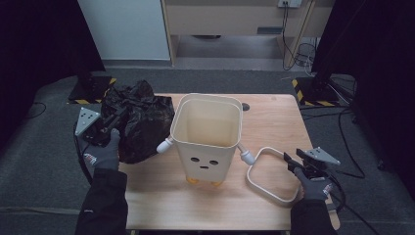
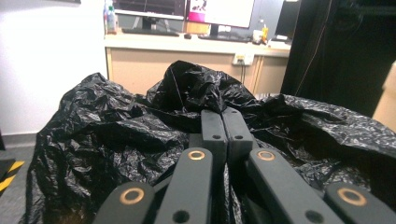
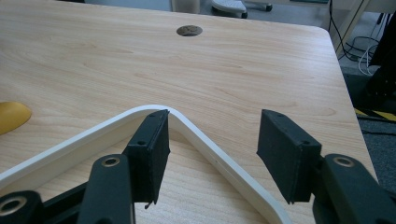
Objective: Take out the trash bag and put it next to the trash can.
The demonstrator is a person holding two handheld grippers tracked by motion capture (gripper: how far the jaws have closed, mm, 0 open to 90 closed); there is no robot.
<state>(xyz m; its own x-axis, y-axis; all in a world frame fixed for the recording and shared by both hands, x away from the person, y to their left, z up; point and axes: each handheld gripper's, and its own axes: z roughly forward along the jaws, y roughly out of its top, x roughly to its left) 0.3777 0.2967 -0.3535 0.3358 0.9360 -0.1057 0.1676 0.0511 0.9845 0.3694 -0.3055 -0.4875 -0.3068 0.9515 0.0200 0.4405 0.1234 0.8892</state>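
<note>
A cream bin (image 1: 205,147) with a dotted face, two stubby arms and yellow feet stands upright and empty in the middle of the wooden table (image 1: 266,117). A crumpled black plastic bag (image 1: 144,122) (image 2: 107,135) lies at the table's left edge. My left gripper (image 1: 116,118) (image 2: 226,116) reaches into it with its jaws pressed together on a fold of the film. A white rounded ring frame (image 1: 268,149) (image 3: 70,143) lies flat to the right of the bin. My right gripper (image 1: 289,159) (image 3: 215,123) is open and straddles the ring's near corner.
A round cable hole (image 3: 189,31) (image 1: 244,106) sits in the table behind the bin. One yellow foot of the bin (image 3: 11,116) shows beside the ring. Dark stands and cables flank the table on the grey floor.
</note>
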